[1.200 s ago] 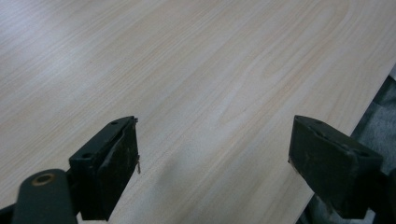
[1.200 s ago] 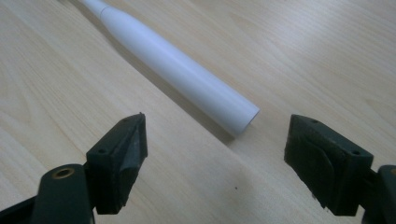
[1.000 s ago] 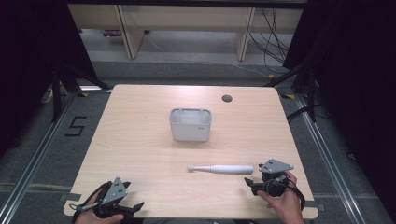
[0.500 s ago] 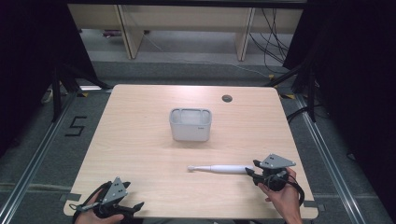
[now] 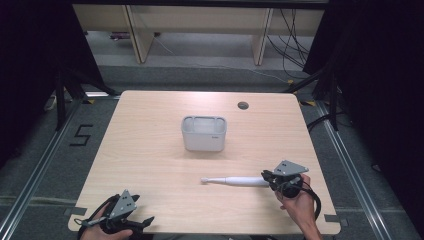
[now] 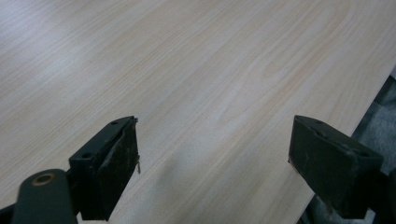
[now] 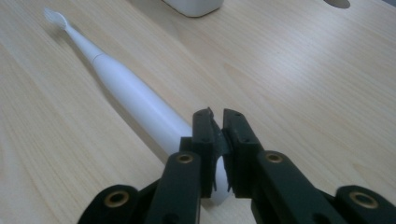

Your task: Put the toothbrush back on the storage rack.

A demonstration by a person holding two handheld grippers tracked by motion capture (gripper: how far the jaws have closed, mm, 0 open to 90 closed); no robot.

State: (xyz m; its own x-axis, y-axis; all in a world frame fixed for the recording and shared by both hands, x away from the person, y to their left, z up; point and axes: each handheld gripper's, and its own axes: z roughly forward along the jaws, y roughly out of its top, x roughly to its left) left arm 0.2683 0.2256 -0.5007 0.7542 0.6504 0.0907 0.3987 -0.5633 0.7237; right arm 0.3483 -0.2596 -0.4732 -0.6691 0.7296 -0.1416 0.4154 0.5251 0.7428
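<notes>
At the left, the left gripper (image 5: 131, 224) is rested at the near edge of the pale wooden table (image 5: 150, 150), and its jaws are spread wide with nothing between them but bare wood. In the middle of the table, well away from both hands, a small white plastic holder with an open top (image 5: 203, 133) is seen standing upright. Nearer the person and to the right, a long white electric toothbrush (image 5: 235, 181) is laid flat on the wood, with its bristle head pointed left and its thick end pointed right. That thick end is reached by the right gripper (image 5: 268, 177), whose jaws have just been closing; in the right gripper view they are almost shut, with the end of the toothbrush (image 7: 140, 100) lying under and partly between their tips (image 7: 218, 135). Whether the handle is truly pinched cannot be told, because the gap looks too thin for it. To do this pickup well, the handle should be caught squarely between the pads, a little farther up from the very end, and lifted slowly and kept level so it is not dropped.
</notes>
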